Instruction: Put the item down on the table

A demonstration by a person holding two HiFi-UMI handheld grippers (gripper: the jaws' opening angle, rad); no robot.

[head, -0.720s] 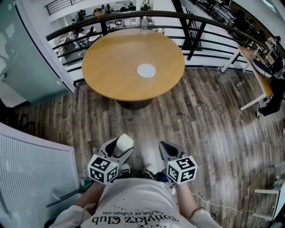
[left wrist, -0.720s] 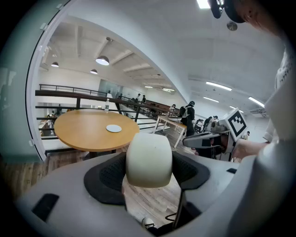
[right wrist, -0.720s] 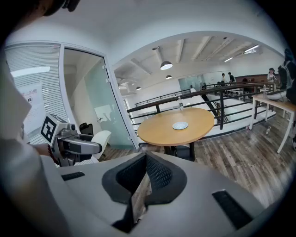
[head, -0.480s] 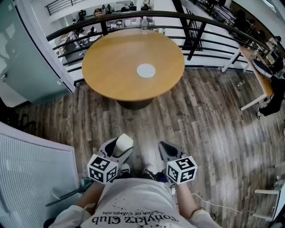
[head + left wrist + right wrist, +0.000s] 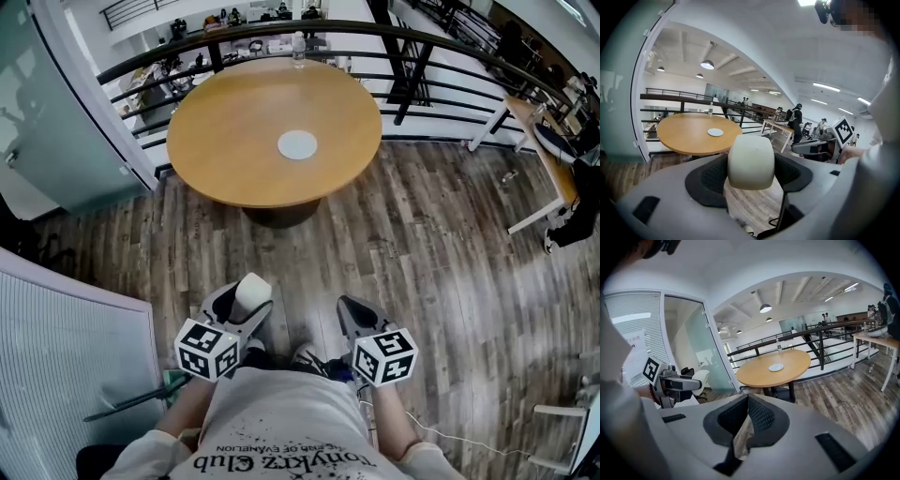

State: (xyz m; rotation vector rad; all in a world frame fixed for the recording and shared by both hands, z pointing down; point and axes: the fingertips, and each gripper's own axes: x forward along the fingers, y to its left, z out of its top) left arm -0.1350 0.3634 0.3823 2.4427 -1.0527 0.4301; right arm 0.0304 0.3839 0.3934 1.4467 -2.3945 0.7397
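A glass wall [image 5: 56, 112] stands far left, with a white ribbed panel [image 5: 66, 356] below it. Next to that, close to the person's shirt [image 5: 281, 422], the left tool [image 5: 242, 302] is held low over the wood floor [image 5: 422, 244], its marker cube [image 5: 207, 349] nearest the body. Its jaws are closed on the item [image 5: 251, 292], an off-white, rounded, roll-like piece that stands up between them. In the left gripper view the item [image 5: 751, 161] fills the gap, and a black pad [image 5: 708, 177] presses against each side. It is up in the air, well apart from the bench [image 5: 234, 141].

The round, tan bench stands ahead of both tools. A white disc [image 5: 297, 144] lies near its middle and a bottle [image 5: 298, 49] stands upright at its far edge. A dark railing [image 5: 441, 37] curves behind it.

The right tool [image 5: 349, 307] is just beside the left one, at about the same height, with its own cube [image 5: 385, 356] toward the body. In the right gripper view its jaws meet at the tips with nothing between them; only floor shows through the narrow slit lower down.

Far right, a second desk [image 5: 539, 141] stands beyond the bench.
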